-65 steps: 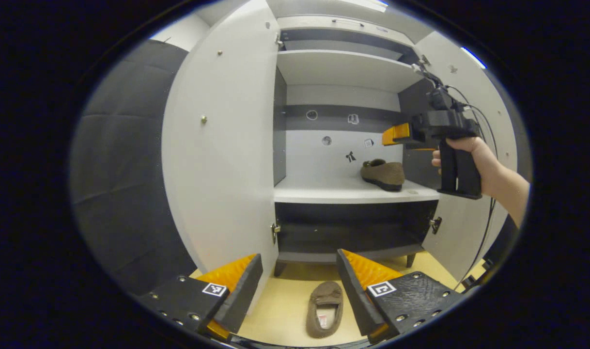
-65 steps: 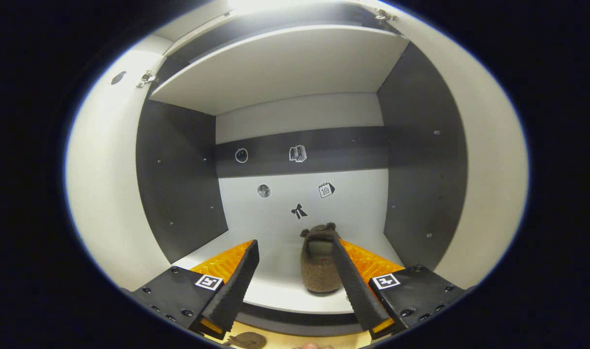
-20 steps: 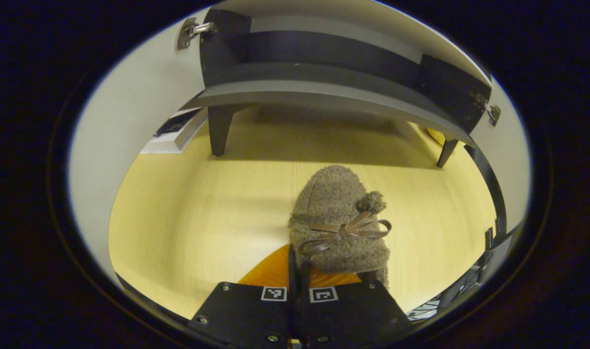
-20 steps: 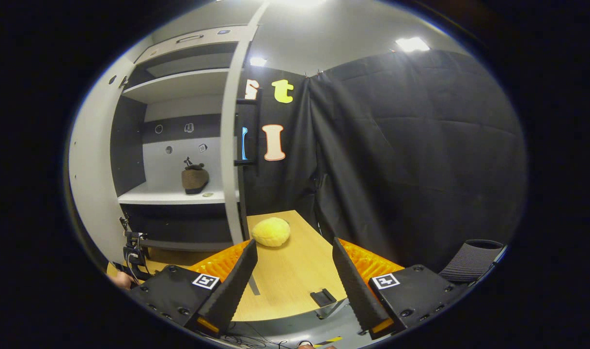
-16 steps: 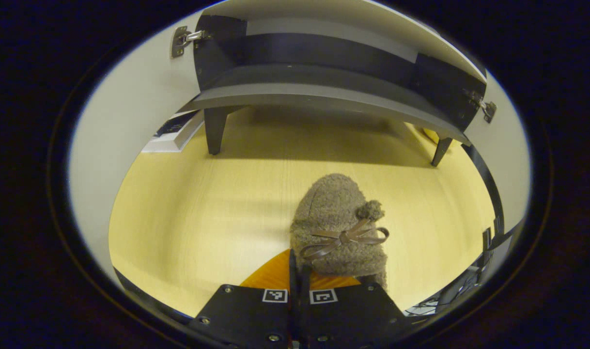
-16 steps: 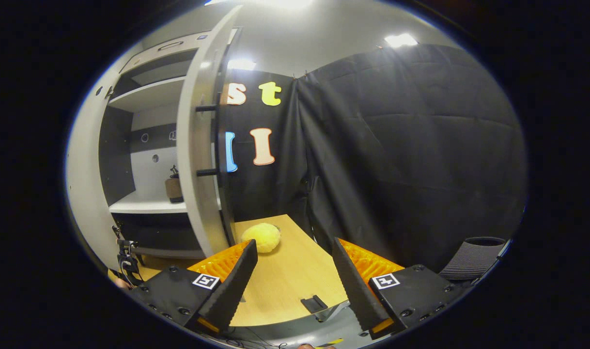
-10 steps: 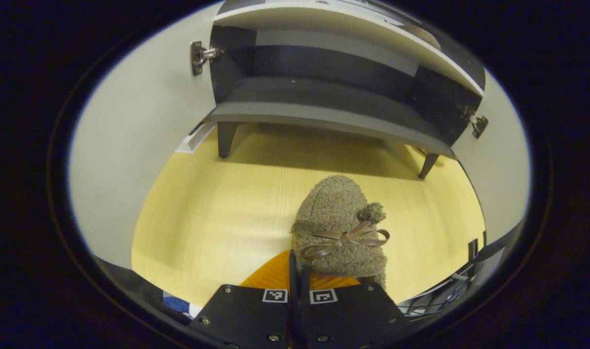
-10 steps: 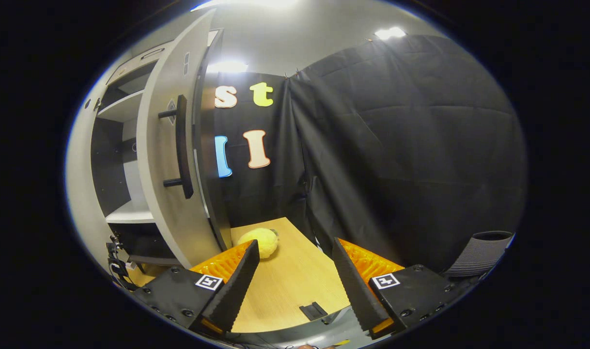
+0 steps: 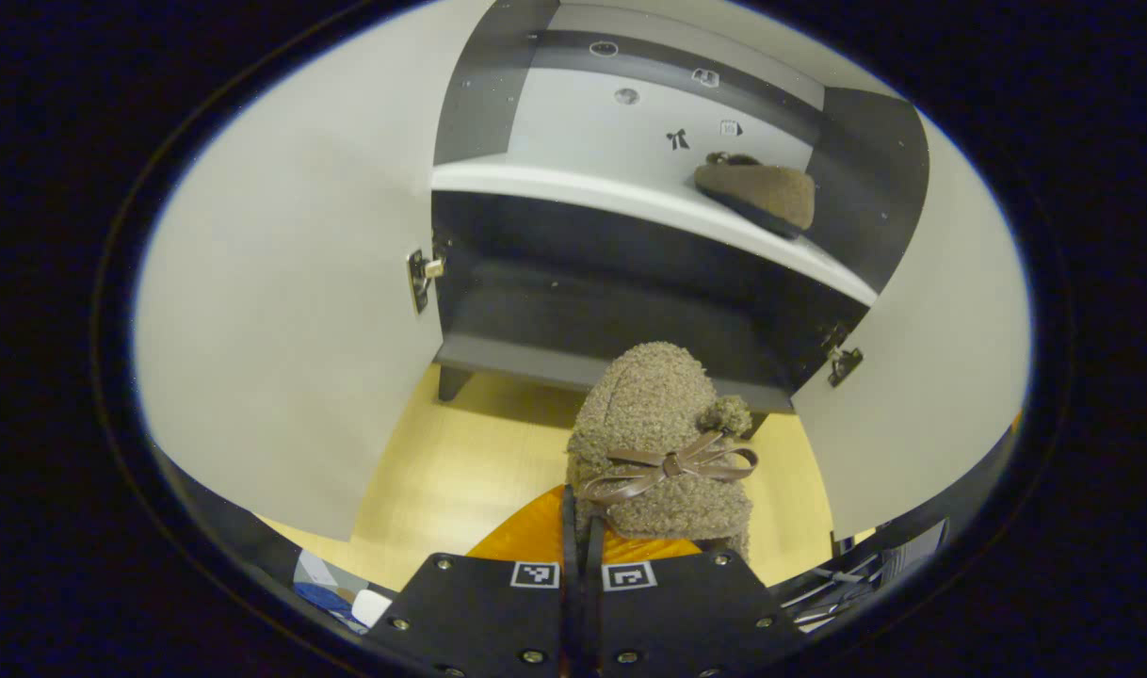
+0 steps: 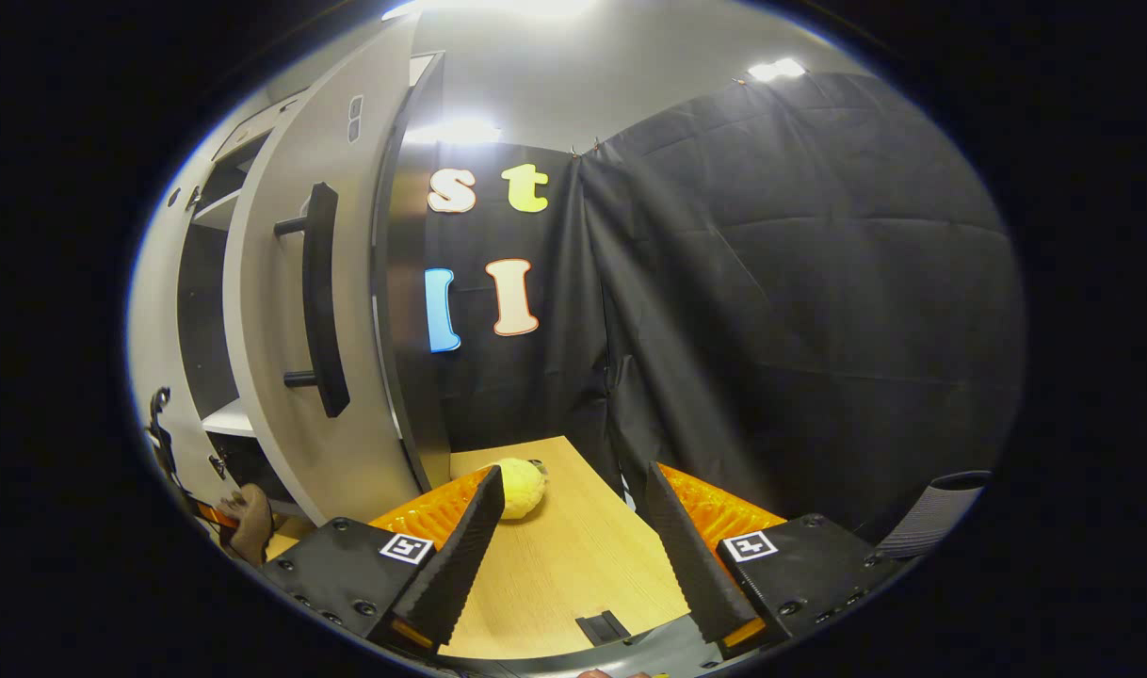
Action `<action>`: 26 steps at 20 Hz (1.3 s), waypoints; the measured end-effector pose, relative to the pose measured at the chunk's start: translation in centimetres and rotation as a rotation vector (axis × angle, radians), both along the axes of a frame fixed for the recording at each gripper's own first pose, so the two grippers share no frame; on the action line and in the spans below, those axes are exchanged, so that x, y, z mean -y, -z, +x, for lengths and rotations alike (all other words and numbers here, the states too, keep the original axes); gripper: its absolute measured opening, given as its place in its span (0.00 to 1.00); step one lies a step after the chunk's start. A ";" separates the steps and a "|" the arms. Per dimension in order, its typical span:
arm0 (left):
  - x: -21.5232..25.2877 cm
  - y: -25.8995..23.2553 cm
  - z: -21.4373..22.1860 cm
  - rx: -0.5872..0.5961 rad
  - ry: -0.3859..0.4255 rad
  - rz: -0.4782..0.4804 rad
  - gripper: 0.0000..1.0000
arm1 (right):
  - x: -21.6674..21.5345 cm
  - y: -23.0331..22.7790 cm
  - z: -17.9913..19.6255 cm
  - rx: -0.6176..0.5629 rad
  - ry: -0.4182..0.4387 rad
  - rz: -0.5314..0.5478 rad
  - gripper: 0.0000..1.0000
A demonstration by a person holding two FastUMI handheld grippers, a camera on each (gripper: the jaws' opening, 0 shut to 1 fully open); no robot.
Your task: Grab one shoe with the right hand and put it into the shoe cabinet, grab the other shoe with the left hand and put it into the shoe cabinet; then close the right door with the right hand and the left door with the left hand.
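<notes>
Before the open shoe cabinet [image 9: 630,311]: second shoe held.
Left gripper [image 9: 580,556] jaws clamp the fuzzy slipper [image 9: 663,443]; right gripper [image 10: 569,546] jaws gape; lift it level over the shelf [image 9: 630,202] lip.

The left gripper [image 9: 581,527] was closed, fingers pressed together, tilted slightly down. The right gripper [image 10: 573,551] was spread wide, level.

My left gripper view sits low, tilted up into the open shoe cabinet [image 9: 630,311], close. My right gripper view faces the booth's cloth wall (cabinet off at its left), farther back. Both views share the right door [image 10: 291,320].
</notes>
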State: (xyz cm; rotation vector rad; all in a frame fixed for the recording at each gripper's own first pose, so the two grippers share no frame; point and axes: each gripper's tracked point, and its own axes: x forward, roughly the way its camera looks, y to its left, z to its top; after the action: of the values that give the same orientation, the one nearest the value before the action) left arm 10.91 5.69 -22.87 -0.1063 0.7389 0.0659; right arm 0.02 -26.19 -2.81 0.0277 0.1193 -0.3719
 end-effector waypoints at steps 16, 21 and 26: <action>-1.1 -7.6 7.4 0.266 0.087 -0.009 0.01 | 0.9 -0.3 -1.1 0.062 0.090 -0.004 0.96; -1.6 -10.1 12.2 0.327 0.078 -0.002 0.01 | 0.6 -0.3 -2.7 0.079 0.134 0.016 0.96; -2.7 -11.0 18.2 0.388 0.094 0.097 0.01 | 0.1 -0.3 -3.7 0.087 0.163 0.019 0.96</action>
State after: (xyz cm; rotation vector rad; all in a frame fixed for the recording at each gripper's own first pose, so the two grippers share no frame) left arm 29.15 8.37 -11.83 0.0092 0.3520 -0.0096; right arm -3.66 -26.26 -2.49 0.0729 0.0342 -0.5313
